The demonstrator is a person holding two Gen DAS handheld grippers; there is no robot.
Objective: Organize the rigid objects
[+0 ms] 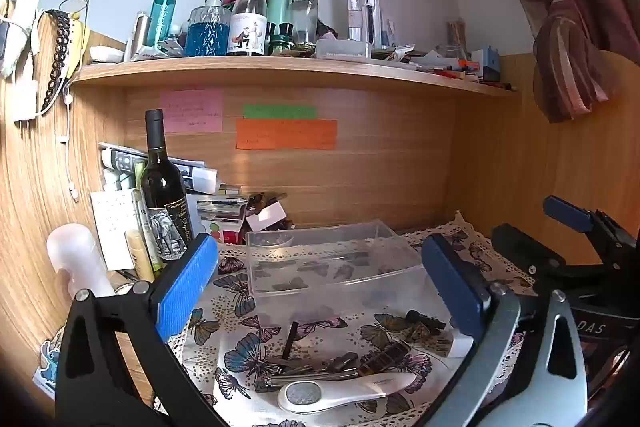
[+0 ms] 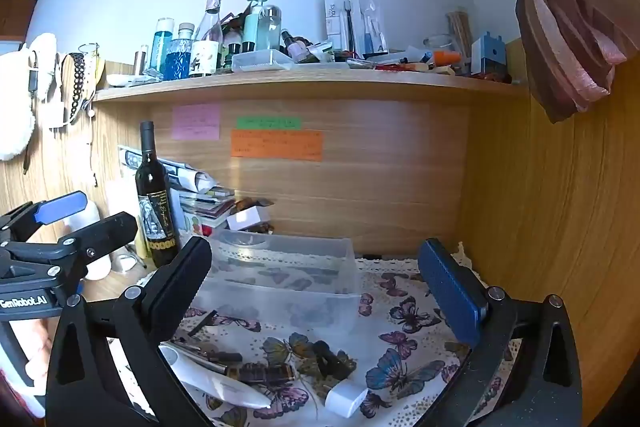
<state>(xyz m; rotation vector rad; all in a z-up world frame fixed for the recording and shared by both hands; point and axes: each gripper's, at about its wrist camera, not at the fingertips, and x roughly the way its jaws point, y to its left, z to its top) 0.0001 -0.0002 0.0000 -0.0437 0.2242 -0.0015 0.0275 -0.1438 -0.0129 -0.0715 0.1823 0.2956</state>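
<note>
Clutter [image 1: 340, 367] on butterfly cloth [image 2: 404, 311]; left tool [image 1: 320, 283], right tool [image 2: 320, 291] hover level, wide, empty.

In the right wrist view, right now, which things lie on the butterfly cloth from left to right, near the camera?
White pen-shaped device → small dark brown bottle → black clip-like piece → white charger block.
</note>
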